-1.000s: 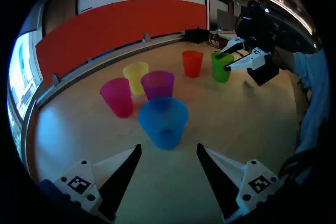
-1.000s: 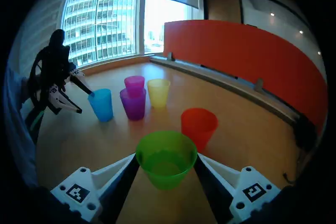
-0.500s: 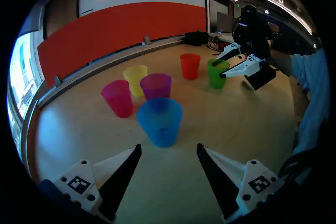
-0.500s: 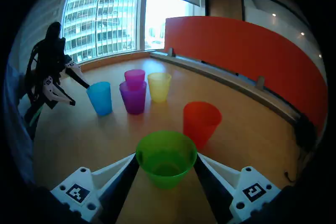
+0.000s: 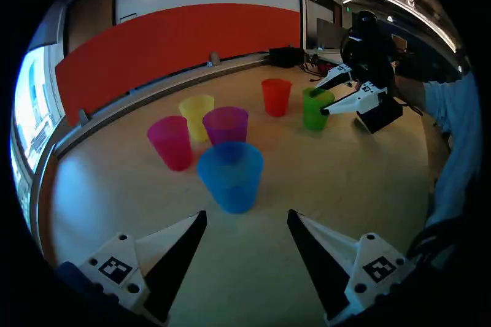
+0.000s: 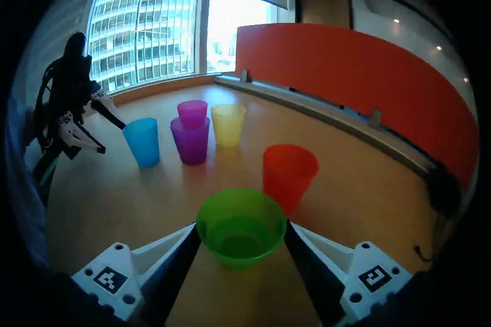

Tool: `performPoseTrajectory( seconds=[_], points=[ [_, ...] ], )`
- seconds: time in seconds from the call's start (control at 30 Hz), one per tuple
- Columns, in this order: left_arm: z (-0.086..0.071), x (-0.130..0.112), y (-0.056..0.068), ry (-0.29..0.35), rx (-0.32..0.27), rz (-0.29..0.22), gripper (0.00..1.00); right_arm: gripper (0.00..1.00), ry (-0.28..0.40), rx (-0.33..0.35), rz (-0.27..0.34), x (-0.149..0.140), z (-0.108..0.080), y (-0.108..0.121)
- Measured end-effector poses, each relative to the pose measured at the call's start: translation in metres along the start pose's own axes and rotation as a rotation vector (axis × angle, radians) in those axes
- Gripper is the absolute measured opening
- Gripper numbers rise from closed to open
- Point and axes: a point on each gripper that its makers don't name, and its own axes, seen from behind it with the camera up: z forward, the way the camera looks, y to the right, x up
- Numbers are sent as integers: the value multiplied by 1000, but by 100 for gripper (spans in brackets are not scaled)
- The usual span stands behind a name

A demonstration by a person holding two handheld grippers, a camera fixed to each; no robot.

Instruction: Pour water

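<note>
A blue cup stands upright on the wooden floor just ahead of my left gripper. That gripper is open, its fingers short of the cup and apart from it. In the right gripper view, my right gripper is shut on a green cup, one finger pressing on each side. The green cup is upright and its bottom looks darker, perhaps liquid. In the left gripper view the green cup sits between the right gripper's fingers. The right gripper view shows the left gripper beside the blue cup.
Red, yellow, purple and pink cups stand in a loose group between the two grippers. A red wall panel with a low ledge runs behind them. Dark cables lie at the right. A sleeve is close by.
The right gripper has carried the green cup a little farther off and higher in the left gripper view. The left gripper has drawn back slightly from the blue cup and stays open.
</note>
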Motion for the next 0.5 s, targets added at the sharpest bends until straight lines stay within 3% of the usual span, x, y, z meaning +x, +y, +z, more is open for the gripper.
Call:
performPoseTrajectory(
  seconds=[0.5],
  points=[
    [-8, 3, 2, 22, 7, -8, 98, 99, -9, -33, 3, -15, -24, -2]
  ],
)
